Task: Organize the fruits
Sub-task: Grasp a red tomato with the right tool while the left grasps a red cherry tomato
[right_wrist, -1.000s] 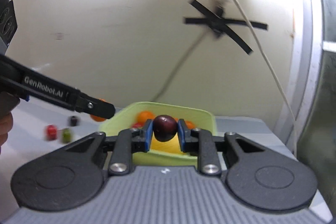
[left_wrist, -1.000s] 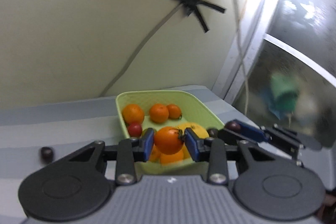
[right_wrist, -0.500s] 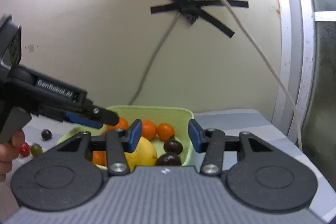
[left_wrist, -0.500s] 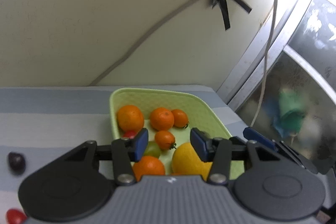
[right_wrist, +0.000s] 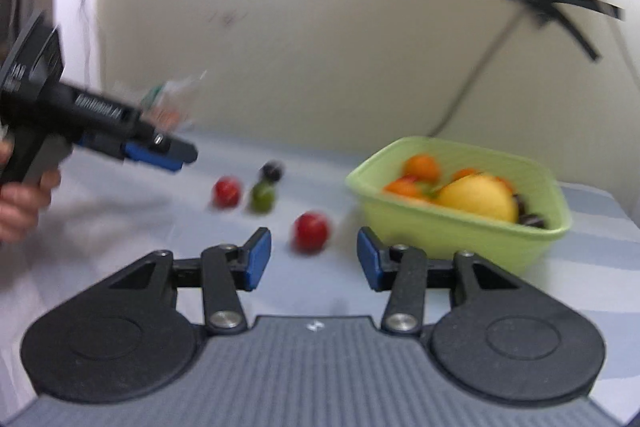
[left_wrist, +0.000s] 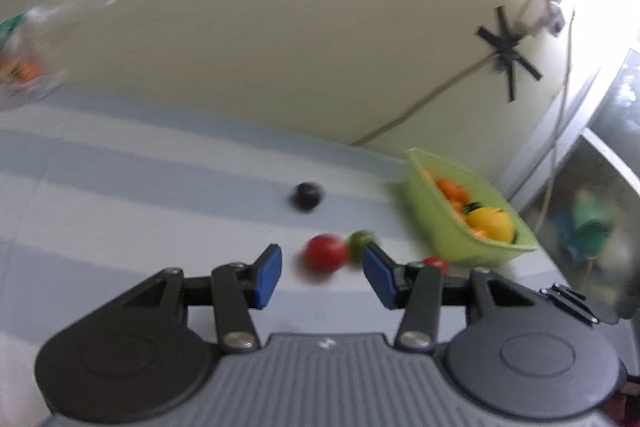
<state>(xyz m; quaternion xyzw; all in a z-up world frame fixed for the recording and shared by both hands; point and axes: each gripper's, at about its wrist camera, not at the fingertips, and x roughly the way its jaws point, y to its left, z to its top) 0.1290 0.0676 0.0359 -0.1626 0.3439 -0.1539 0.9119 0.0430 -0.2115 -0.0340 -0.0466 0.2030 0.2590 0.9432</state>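
Note:
A light green basket [left_wrist: 452,239] [right_wrist: 440,231] holds oranges, a big yellow fruit [right_wrist: 476,197] and dark plums. Loose fruit lies on the striped cloth to its left. In the left wrist view my left gripper [left_wrist: 323,277] is open, with a red tomato [left_wrist: 325,253] just beyond its pads, a green one [left_wrist: 360,242] beside that, and a dark plum [left_wrist: 307,195] farther off. My right gripper [right_wrist: 313,259] is open too, empty, and a red tomato [right_wrist: 311,231] lies just ahead of it. The left gripper [right_wrist: 160,151] shows there at the left, above the cloth.
A blurred clear plastic bag [left_wrist: 32,47] [right_wrist: 172,103] sits at the far left by the wall. A cable taped with black strips [left_wrist: 508,51] runs down the wall behind the basket. A person's hand [right_wrist: 20,203] holds the left gripper.
Both grippers opened over the basket; the orange tomato and the dark plum they held are gone from their jaws. Both then swung left, towards the loose fruit on the cloth.

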